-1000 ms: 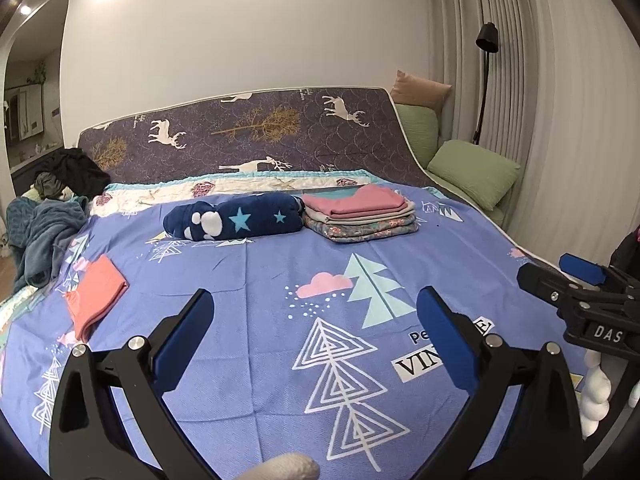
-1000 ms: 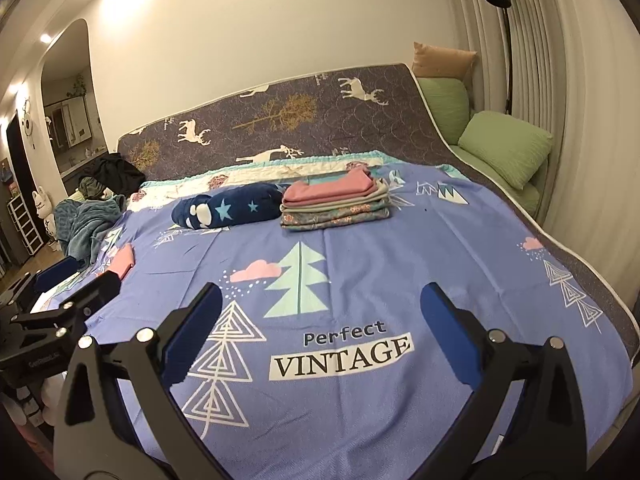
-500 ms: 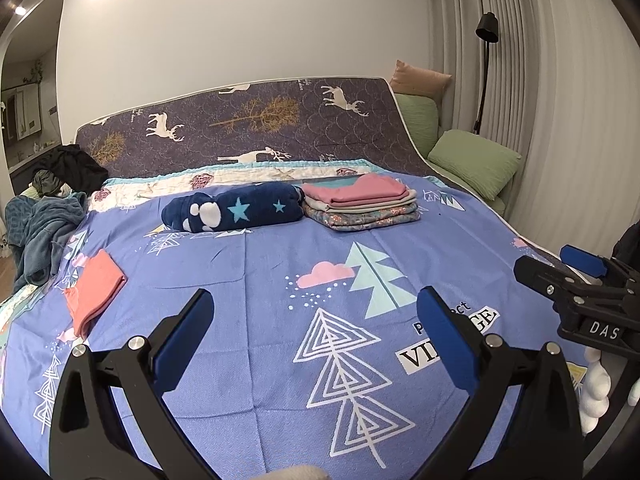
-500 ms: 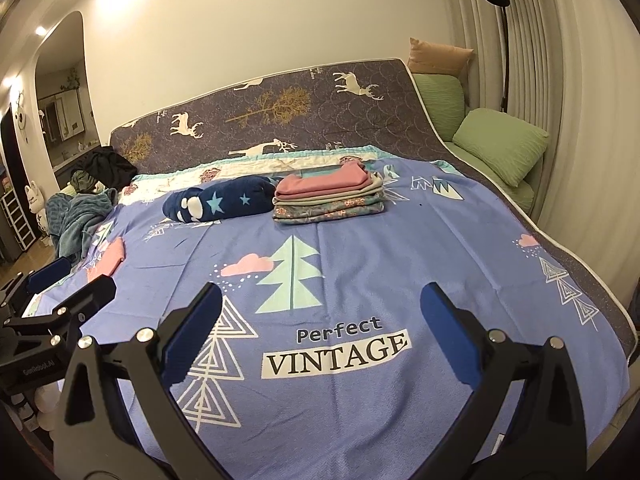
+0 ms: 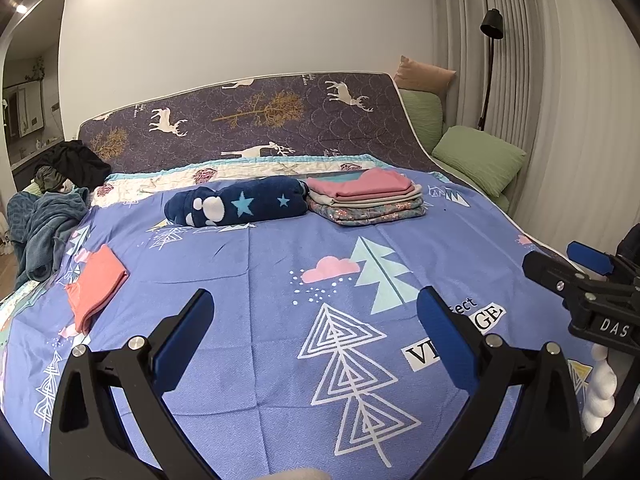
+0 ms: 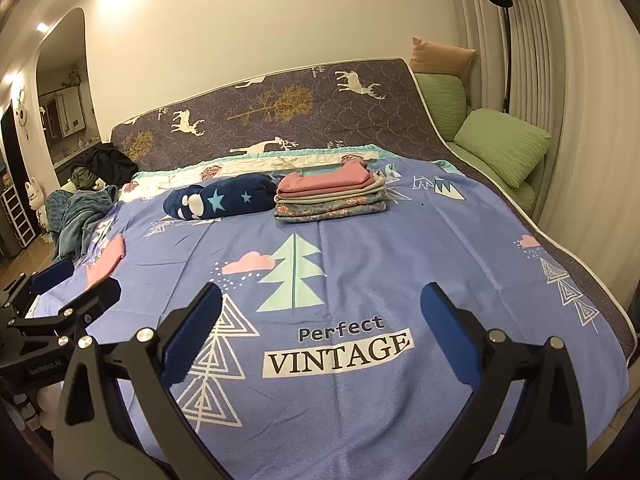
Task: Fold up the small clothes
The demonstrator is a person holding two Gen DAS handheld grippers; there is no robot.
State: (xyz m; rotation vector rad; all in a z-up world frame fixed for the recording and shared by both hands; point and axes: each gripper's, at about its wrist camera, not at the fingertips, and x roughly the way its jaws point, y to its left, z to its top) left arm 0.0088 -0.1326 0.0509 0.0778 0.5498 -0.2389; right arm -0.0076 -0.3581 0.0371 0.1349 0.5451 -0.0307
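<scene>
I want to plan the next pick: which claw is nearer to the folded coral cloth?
Left. The left claw hangs beside the coral cloth; the right claw is farther right.

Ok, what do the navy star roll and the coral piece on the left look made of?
Navy roll: probably plush fleece; its surface looks fuzzy and thick, with soft rounded ends. Coral piece: likely thin knit or woven cotton, matte; it lies flat with crisp folded edges. Fibre can't be confirmed from here.

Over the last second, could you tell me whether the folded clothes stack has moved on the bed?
No. The folded clothes stack still lies touching the navy star blanket roll, beside the same bedspread print; only the cameras shifted.
</scene>
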